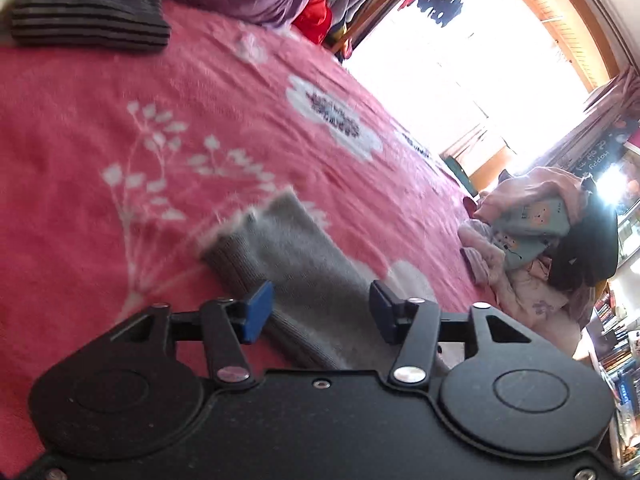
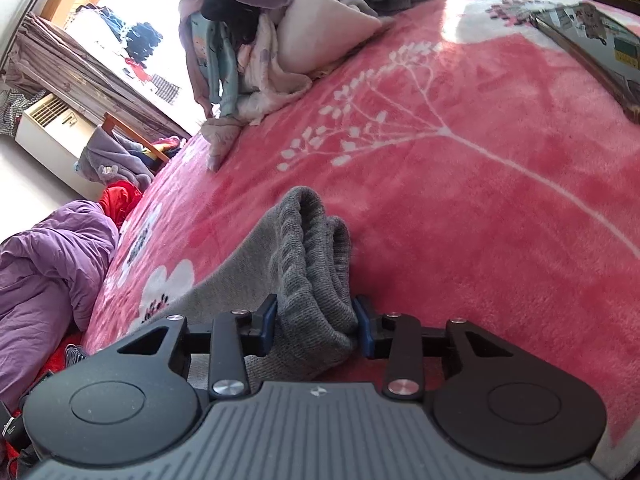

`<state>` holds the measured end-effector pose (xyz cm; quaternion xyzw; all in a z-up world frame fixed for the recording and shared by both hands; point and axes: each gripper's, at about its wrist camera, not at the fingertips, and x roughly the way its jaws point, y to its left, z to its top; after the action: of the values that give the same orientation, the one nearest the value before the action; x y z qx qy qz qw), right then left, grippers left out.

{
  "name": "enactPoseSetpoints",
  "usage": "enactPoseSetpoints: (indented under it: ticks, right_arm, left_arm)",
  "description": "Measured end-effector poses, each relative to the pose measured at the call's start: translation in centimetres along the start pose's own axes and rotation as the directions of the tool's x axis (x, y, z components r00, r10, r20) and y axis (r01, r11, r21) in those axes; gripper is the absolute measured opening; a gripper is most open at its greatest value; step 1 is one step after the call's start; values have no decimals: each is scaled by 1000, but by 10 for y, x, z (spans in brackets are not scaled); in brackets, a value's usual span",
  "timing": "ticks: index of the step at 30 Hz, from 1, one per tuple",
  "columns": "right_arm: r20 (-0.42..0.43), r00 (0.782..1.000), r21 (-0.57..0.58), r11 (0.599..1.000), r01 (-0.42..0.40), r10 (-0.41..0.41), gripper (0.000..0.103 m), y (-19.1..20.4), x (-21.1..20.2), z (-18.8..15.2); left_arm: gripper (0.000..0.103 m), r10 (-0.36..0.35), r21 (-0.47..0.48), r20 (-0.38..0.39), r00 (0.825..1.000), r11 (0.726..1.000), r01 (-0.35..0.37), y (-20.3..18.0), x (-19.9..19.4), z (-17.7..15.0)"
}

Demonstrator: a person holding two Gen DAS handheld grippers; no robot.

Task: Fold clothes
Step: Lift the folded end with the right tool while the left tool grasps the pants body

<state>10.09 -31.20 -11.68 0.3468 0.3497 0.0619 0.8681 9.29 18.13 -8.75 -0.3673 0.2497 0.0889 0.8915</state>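
While the right hand-held gripper (image 2: 316, 326) pinches the bunched, folded edge of the grey knit garment (image 2: 308, 280) between nearly closed jaws, the left hand-held gripper (image 1: 320, 310) hangs wide open over the garment's ribbed end, holding nothing. The garment lies on the pink flowered blanket (image 1: 100, 128) of the bed, with broad bare blanket around it. A heap of unfolded clothes (image 2: 280, 40) crowds the bed's far edge toward the window, and a folded striped garment (image 1: 88, 12) sits well apart near another edge.
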Motion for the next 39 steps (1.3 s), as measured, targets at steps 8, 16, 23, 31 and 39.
enactPoseSetpoints:
  ticks: [8, 16, 23, 31, 39]
  right_arm:
    - [74, 995, -108, 992, -61, 70, 39, 50, -24, 13]
    - [36, 988, -224, 964, -141, 153, 39, 128, -13, 24]
    - [-97, 969, -301, 921, -247, 227, 47, 179, 24, 9]
    - [-221, 928, -110, 938, -329, 300, 54, 155, 48, 3]
    - [-93, 919, 88, 923, -375, 382, 55, 102, 25, -9]
  left_arm:
    - [61, -121, -32, -4, 993, 992, 121, 6, -14, 14]
    - [62, -406, 96, -215, 888, 896, 433, -37, -10, -2]
    - [64, -494, 121, -410, 766, 803, 583, -62, 8, -30]
    - [67, -498, -9, -520, 694, 816, 579, -56, 33, -51]
    - [74, -608, -187, -493, 622, 773, 607, -55, 34, -49]
